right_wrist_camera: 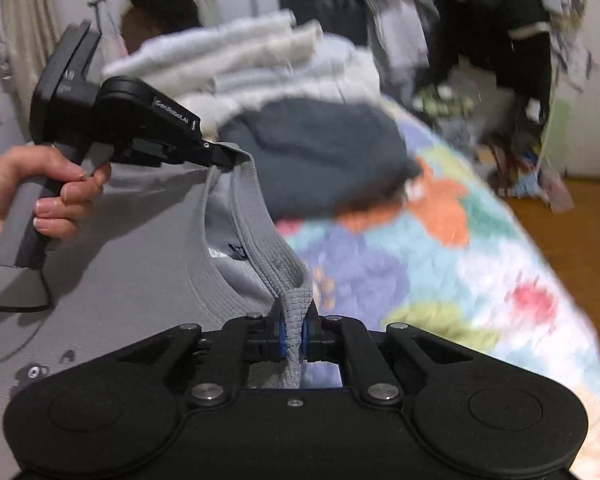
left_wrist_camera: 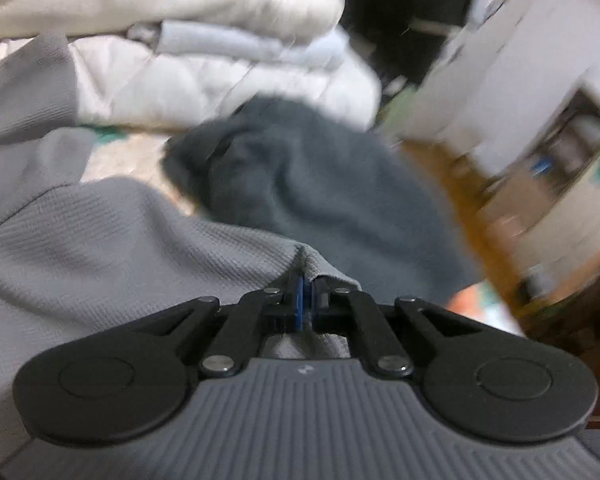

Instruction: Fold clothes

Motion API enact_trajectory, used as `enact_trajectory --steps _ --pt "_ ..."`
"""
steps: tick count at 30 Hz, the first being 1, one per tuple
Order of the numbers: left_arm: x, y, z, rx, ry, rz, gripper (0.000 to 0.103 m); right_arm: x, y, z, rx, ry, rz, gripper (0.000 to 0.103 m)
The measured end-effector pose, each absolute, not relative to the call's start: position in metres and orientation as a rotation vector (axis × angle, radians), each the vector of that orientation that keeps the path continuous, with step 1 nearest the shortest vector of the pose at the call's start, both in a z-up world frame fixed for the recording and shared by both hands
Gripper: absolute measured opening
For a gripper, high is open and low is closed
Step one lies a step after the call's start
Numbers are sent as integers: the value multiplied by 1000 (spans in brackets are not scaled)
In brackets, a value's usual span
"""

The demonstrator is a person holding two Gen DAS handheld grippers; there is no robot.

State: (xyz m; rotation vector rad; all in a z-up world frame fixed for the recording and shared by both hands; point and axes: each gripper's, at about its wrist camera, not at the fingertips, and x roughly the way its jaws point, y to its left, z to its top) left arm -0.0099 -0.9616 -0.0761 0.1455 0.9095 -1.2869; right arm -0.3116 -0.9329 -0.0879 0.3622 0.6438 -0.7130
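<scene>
A light grey waffle-knit shirt (left_wrist_camera: 100,240) hangs between my two grippers, lifted off the bed. My left gripper (left_wrist_camera: 303,280) is shut on its edge. It also shows in the right wrist view (right_wrist_camera: 224,158), held by a hand at the left, pinching the shirt's collar. My right gripper (right_wrist_camera: 294,332) is shut on the ribbed collar of the same shirt (right_wrist_camera: 140,260). The neck opening with a small label faces the right camera.
A dark grey folded garment (right_wrist_camera: 320,152) lies on the colourful patterned bedspread (right_wrist_camera: 440,260), with a stack of folded white and pale blue linens (right_wrist_camera: 260,64) behind it. Dark clothes (right_wrist_camera: 500,40) hang at the back right over a wooden floor (right_wrist_camera: 560,232).
</scene>
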Motion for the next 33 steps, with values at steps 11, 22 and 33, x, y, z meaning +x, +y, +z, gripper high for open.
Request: enact_trajectory --steps 11,22,33 --pt "-14 -787 -6 211 807 -1088 55 -363 -938 -75 627 592 -770 63" --pt "-40 -588 -41 252 1014 -709 56 -428 -862 -105 894 582 -512 63" --pt "-43 -369 -48 -222 1179 -171 58 -450 -813 -112 891 596 -388 63"
